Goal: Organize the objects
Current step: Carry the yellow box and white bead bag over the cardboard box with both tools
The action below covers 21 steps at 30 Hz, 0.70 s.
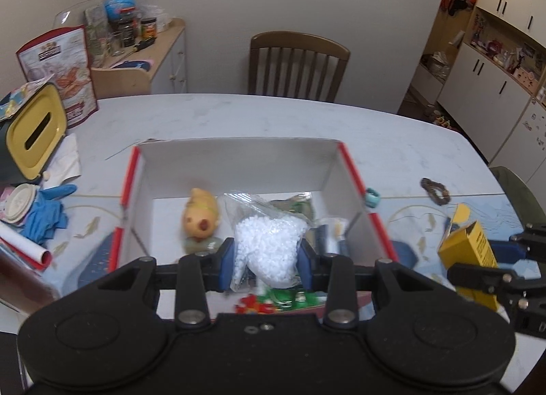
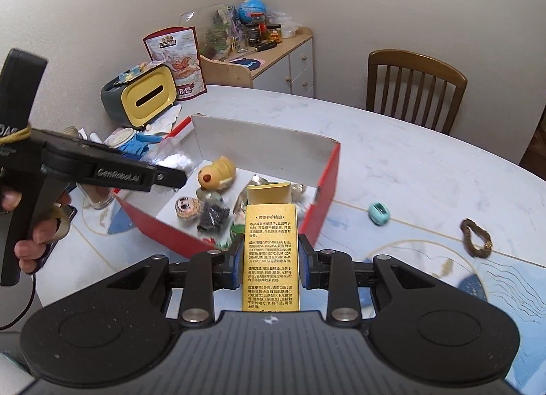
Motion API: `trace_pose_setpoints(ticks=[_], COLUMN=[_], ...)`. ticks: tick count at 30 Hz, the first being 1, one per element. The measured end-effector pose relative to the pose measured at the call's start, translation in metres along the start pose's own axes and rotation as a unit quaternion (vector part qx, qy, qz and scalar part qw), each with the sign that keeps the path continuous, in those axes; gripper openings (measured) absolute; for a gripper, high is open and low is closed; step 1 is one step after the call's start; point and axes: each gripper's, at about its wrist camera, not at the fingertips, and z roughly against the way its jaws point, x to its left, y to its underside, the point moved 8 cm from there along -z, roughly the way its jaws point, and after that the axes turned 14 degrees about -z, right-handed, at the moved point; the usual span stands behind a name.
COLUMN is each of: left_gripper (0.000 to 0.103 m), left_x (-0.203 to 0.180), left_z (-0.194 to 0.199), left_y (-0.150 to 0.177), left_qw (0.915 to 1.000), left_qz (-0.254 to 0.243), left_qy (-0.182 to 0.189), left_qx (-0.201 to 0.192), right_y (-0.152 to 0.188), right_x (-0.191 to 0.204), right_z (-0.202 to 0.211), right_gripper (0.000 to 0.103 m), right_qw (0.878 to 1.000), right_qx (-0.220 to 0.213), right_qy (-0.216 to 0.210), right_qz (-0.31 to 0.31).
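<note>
Left jaws clamped on clear bag of white beads (image 1: pixel 269 251), right jaws gripping upright yellow printed carton (image 2: pixel 271 251).

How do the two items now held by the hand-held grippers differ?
The bag of white beads is soft, clear and bulging; the yellow carton is rigid, opaque and printed. The bag hangs over the red box; the carton is at its corner, flap open. Both are clamped.
</note>
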Motion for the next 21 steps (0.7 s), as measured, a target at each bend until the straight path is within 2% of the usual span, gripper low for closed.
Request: trace_pose_setpoints(ticks=[10, 21], left_gripper=[0.036, 0.036], left_x=[0.037, 0.045], left_z=[-0.028, -0.08], left_y=[0.012, 0.019], left_qw=[0.9995, 0.9971], left_qz=[-0.011, -0.042], left_qy=[-0.012, -0.007], left_qx=[0.028, 0.063], right_y=[-0.029, -0.035], right_x=[0.016, 0.014], right_z=[-0.065, -0.141], right_gripper=[0.03, 0.03], right_qw=[1.0, 0.998], right_qx=[0.01, 0.046], right_qy=[0.017, 0.051], right_qz=[-0.008, -0.008])
